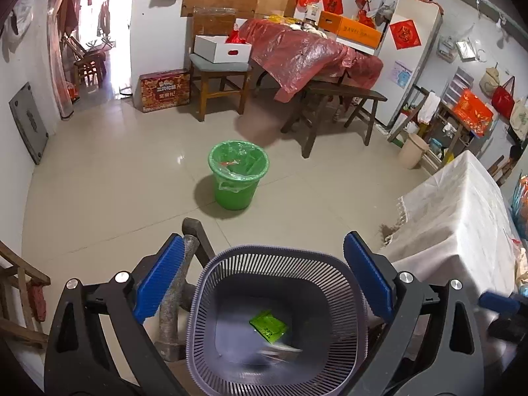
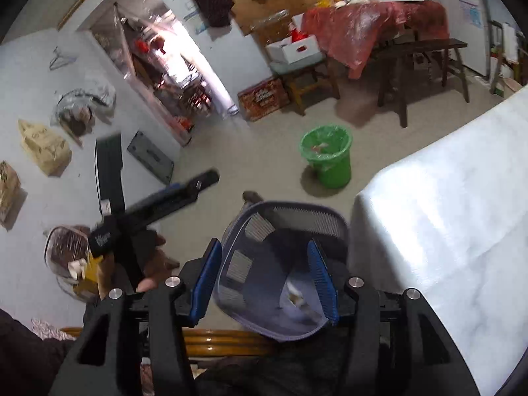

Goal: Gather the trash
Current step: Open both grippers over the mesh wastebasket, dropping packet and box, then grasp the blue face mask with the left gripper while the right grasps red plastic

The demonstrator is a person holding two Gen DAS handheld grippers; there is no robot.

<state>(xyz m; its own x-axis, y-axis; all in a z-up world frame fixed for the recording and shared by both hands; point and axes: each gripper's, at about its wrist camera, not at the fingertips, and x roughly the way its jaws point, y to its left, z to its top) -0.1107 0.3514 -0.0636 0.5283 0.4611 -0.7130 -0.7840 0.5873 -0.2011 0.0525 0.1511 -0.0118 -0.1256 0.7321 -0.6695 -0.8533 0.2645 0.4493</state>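
Observation:
A grey slatted wastebasket (image 1: 330, 283) stands on the floor right under both grippers. In it lie a green wrapper (image 1: 268, 326) and a blurred pale scrap (image 2: 296, 297). My left gripper (image 1: 264, 277) is open wide, its blue pads standing either side of the basket's rim without pressing it. My right gripper (image 2: 264, 283) is open above the basket's mouth (image 2: 297, 221), with the scrap loose below its pads. A green bucket (image 1: 238, 171) with a plastic liner stands further out on the tiled floor.
A table under a white cloth (image 1: 462, 217) is close on the right of the basket. A rough grey post (image 1: 175, 297) leans at its left. Beyond the bucket are a dark bench (image 1: 343, 99), a chair (image 1: 221, 89) and a red-covered table (image 1: 297, 49).

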